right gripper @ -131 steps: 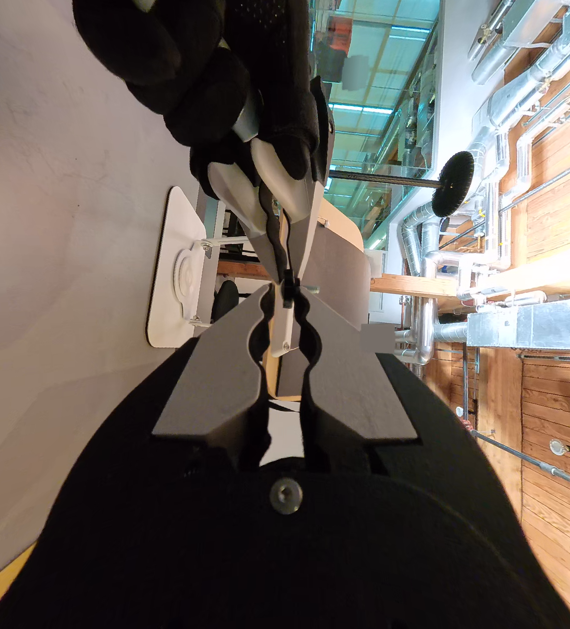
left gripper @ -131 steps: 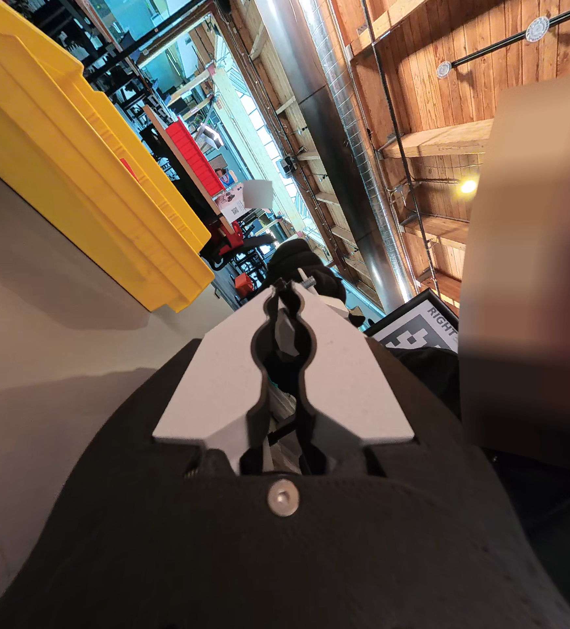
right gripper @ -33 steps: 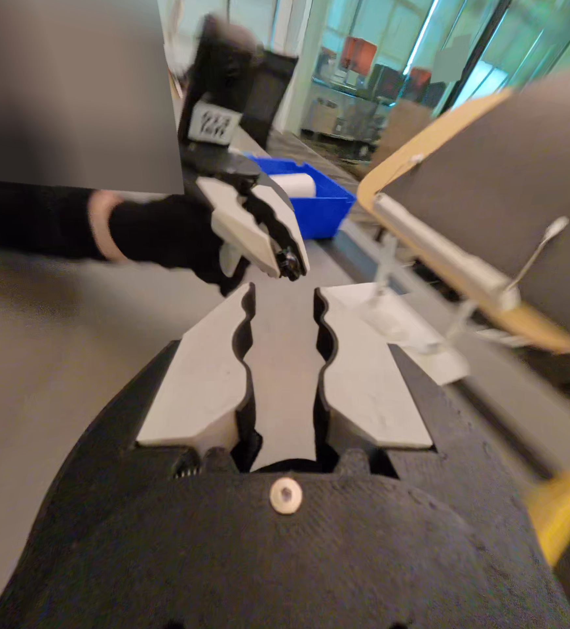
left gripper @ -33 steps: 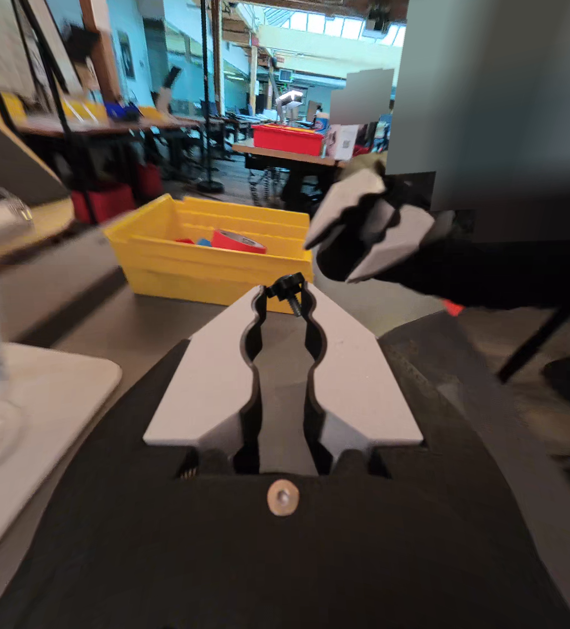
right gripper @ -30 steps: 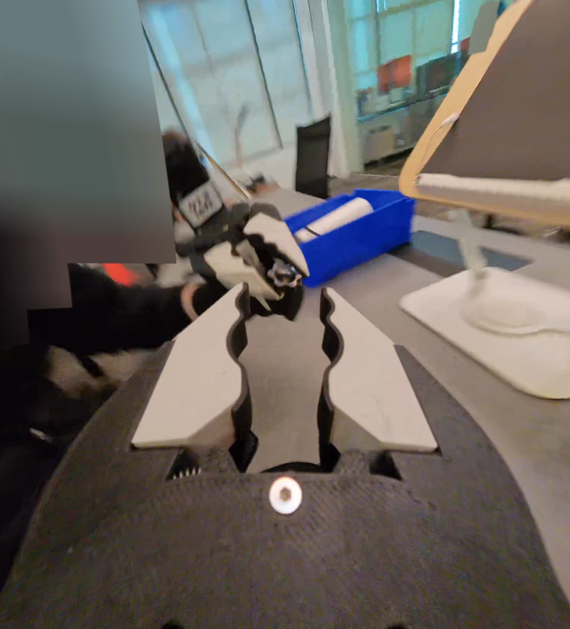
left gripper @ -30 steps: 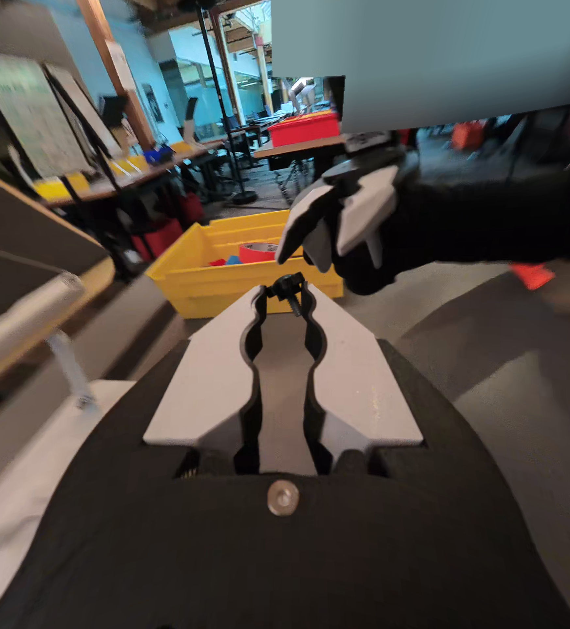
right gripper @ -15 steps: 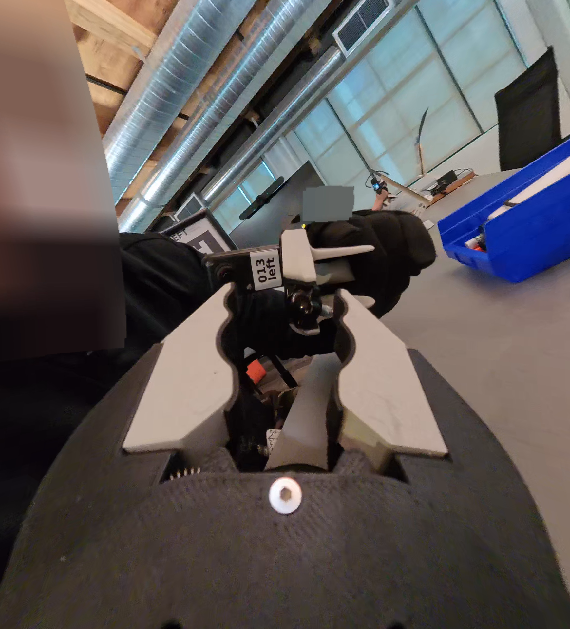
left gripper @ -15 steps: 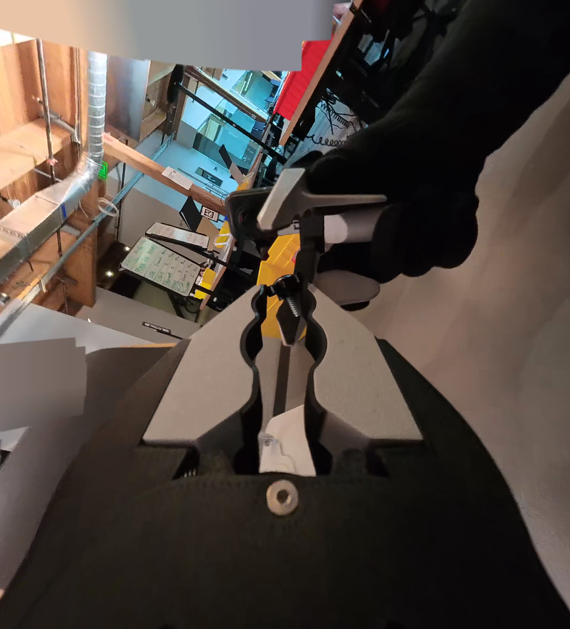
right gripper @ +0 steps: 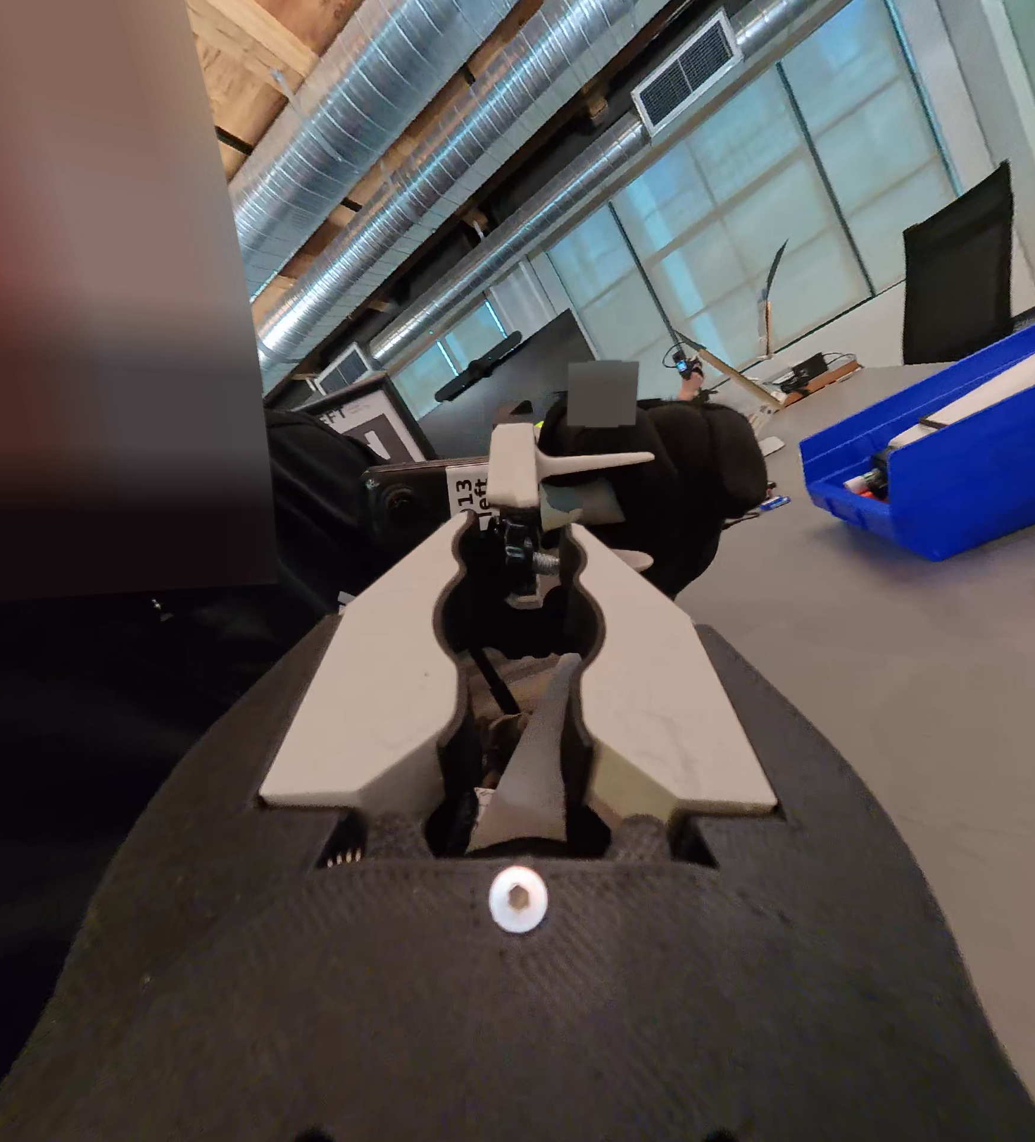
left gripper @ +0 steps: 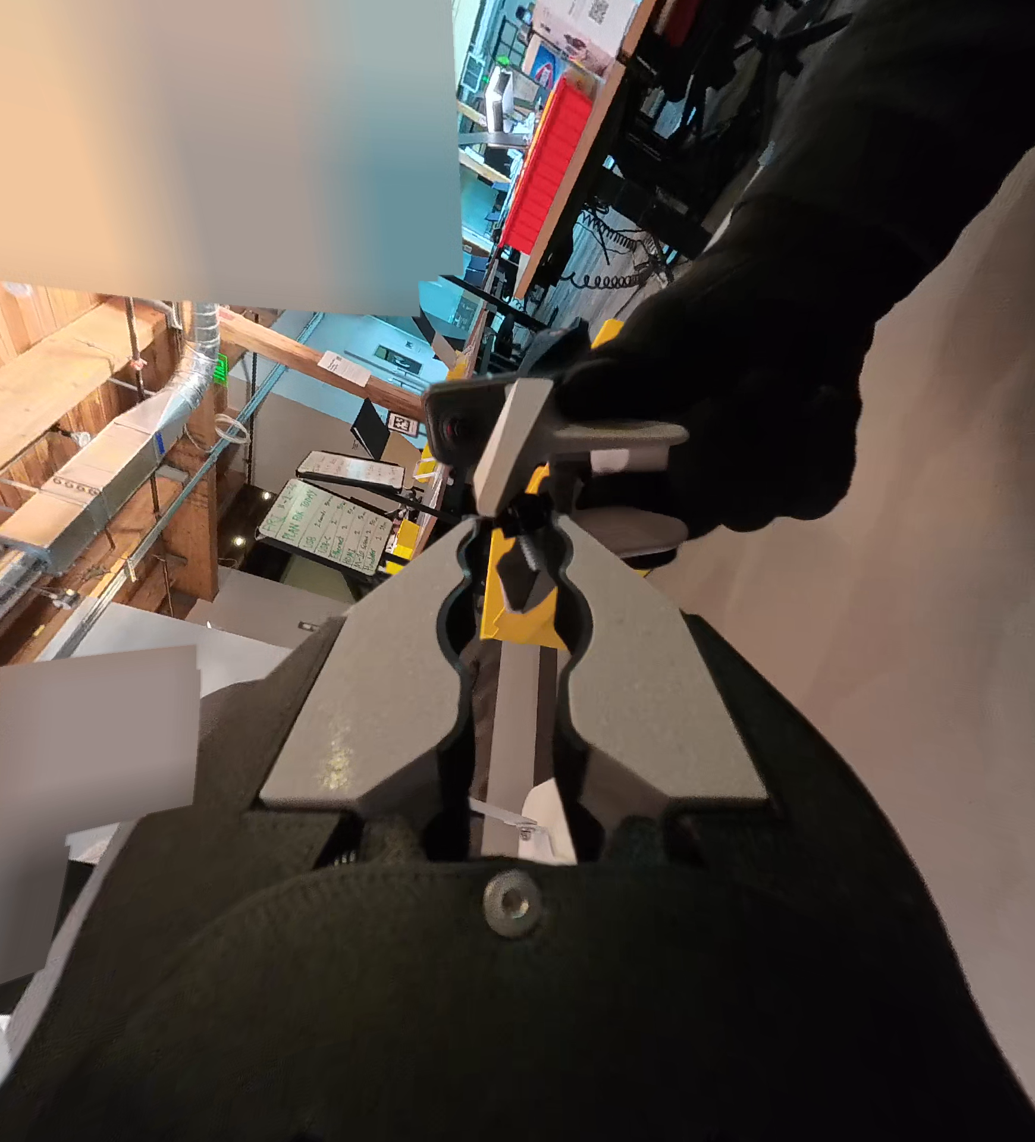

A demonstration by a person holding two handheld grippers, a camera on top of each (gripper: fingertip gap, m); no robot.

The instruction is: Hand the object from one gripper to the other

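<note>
The object is a small black knob with a threaded screw (left gripper: pixel 526 525). My left gripper (left gripper: pixel 521 531) is shut on it at the fingertips. My right gripper (right gripper: pixel 518 547) comes from the opposite side, turned a quarter turn to the left one. Its fingers sit close on the two ends of the same knob screw (right gripper: pixel 518 550), the thread against its right finger. In the left wrist view a right gripper finger (left gripper: pixel 512 445) touches the knob from above. In the right wrist view a left gripper finger (right gripper: pixel 510 473) shows above the knob. Both grippers are held in the air above the table.
Black-gloved hands (left gripper: pixel 750 420) (right gripper: pixel 688 469) hold the grippers. A blue bin (right gripper: pixel 960 482) stands on the grey table (right gripper: pixel 873 680) to the right. A yellow bin (left gripper: pixel 518 618) shows behind the left fingers. Desks, a red bin and a whiteboard stand farther off. The tips of both grippers are at nearly the same place.
Both grippers tilted up and came together. The right gripper's fingers, wide apart earlier, have narrowed onto the knob screw. The left gripper has kept its hold.
</note>
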